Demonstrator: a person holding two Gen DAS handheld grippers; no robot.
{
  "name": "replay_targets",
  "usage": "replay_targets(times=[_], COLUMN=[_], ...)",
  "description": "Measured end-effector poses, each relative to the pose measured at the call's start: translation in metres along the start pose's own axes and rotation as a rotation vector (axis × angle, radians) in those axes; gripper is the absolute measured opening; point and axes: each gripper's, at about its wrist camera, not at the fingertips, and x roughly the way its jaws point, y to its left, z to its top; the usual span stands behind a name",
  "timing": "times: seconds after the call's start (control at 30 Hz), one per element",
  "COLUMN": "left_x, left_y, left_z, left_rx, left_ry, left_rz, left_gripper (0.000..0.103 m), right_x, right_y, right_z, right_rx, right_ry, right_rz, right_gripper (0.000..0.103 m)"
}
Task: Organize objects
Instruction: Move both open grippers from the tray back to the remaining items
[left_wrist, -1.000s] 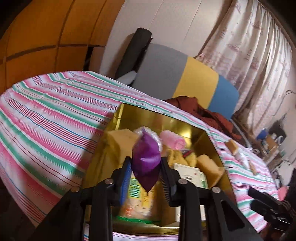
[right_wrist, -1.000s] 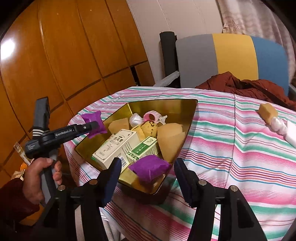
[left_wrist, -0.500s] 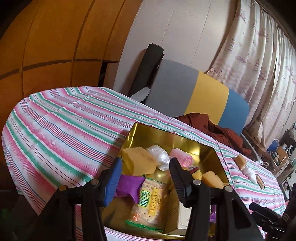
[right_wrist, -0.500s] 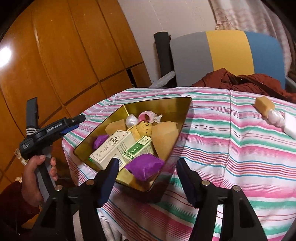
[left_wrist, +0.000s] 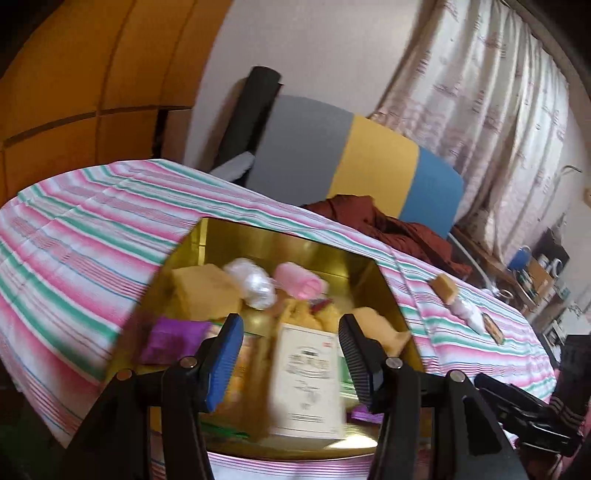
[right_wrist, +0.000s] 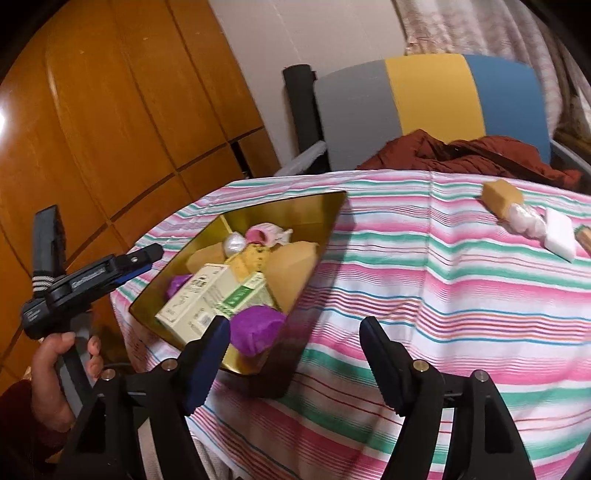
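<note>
Right gripper (right_wrist: 291, 363): seen nearest the lens, its jaws standing apart and just widened, nothing caught between them; striped cloth lies beneath the gap.
Left gripper (left_wrist: 291, 354): held above the near edge of the tin, jaws parted and empty after opening a moment ago.
Hand (right_wrist: 55, 373): shown at lower left of the right wrist view, wrapped round the left gripper's handle.
Gold tin (right_wrist: 325, 214): set on the striped tablecloth (right_wrist: 424, 302), filled with wrapped goods.
Purple packets: one (right_wrist: 255, 328) is lodged in the tin's near corner, another (left_wrist: 173, 338) at its left side.
White box (left_wrist: 308, 373): laid in the tin's middle, beside a green-labelled box (right_wrist: 245, 295).
Loose items: a tan block (right_wrist: 502, 197) and a white wrapped piece (right_wrist: 526, 218) are left touching, well apart from the tin.
Chair (right_wrist: 424, 96): seen beyond the table, a rust-red garment (right_wrist: 461, 155) heaped on it.
</note>
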Motion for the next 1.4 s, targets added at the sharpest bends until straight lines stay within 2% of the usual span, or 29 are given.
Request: replay_targets(times=[0.4,0.8,1.0,1.27,1.4], left_x=[0.010,0.029,0.041,0.050,0.057], left_y=[-0.095,-0.171,-0.200,-0.219,-0.221], left_z=[-0.016,-0.034,-0.050,-0.058,-0.059], left_rx=[0.190,0.325,0.373,0.402,0.406], left_ry=[0.103,0.208,0.275,0.307,0.325], left_rz=[-0.183,-0.286,-0.325,-0.329,-0.318], left_gripper=[0.054,0.054,0.054,0.054,0.054], right_x=[-0.014,-0.037,-0.043,-0.040,-0.022], right_y=[-0.057,-0.105,-0.147,-0.222,-0.253], right_z=[0.004,0.002,0.002,0.048,0.072], right_rx=[0.120,0.184,0.254,0.351,0.377], right_ry=[0.005,-0.020,-0.023,-0.098,-0.090], right_rz=[-0.125,-0.212,-0.270,-0.369,-0.442], right_gripper=[0.073,0.073,0.075,0.072,0.071])
